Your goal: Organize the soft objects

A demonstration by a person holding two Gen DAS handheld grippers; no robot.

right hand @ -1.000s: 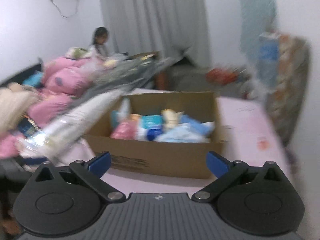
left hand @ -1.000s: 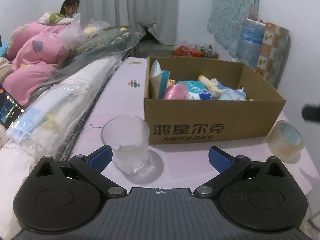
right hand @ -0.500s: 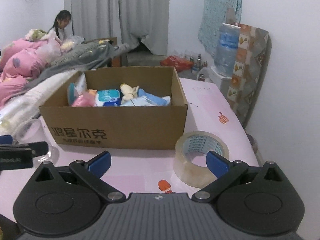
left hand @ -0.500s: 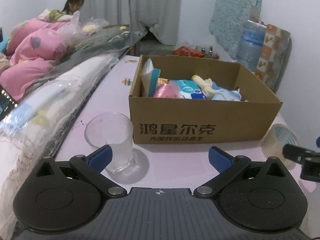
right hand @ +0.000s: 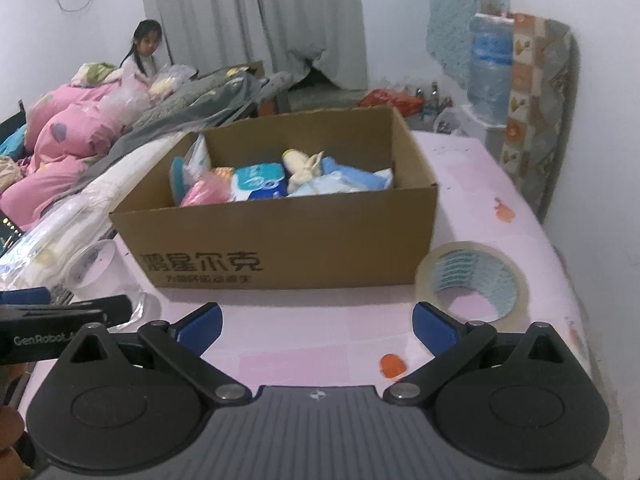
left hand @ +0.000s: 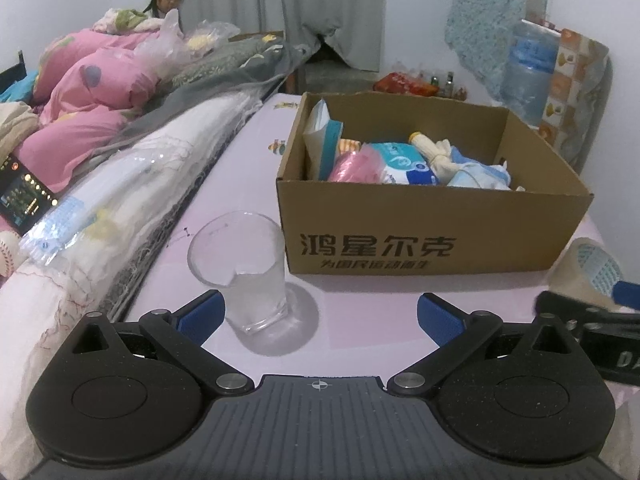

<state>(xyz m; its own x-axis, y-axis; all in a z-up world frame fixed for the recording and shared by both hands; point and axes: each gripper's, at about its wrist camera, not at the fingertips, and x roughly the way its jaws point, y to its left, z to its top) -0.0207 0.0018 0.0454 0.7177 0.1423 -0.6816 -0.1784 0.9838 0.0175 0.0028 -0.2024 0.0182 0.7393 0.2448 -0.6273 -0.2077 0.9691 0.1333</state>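
An open cardboard box (left hand: 432,236) (right hand: 280,240) stands on the pink table. It holds soft things: a pink bundle (left hand: 354,164) (right hand: 204,192), a blue-and-white tissue pack (left hand: 404,162) (right hand: 260,182), a cream plush toy (left hand: 434,152) (right hand: 304,166) and light blue packets (left hand: 476,172). My left gripper (left hand: 318,314) is open and empty, in front of the box. My right gripper (right hand: 316,322) is open and empty, also in front of the box.
A clear glass (left hand: 244,268) (right hand: 94,268) stands by my left fingertip. A tape roll (right hand: 472,284) (left hand: 588,272) lies right of the box. Wrapped bedding (left hand: 120,184) and pink quilts (left hand: 88,92) lie on the left. A girl (right hand: 144,50) sits at the back.
Both grippers have drawn back a little and steadied in front of the box. The right gripper's view swung right, so the tape roll now shows. Both stay open and empty.
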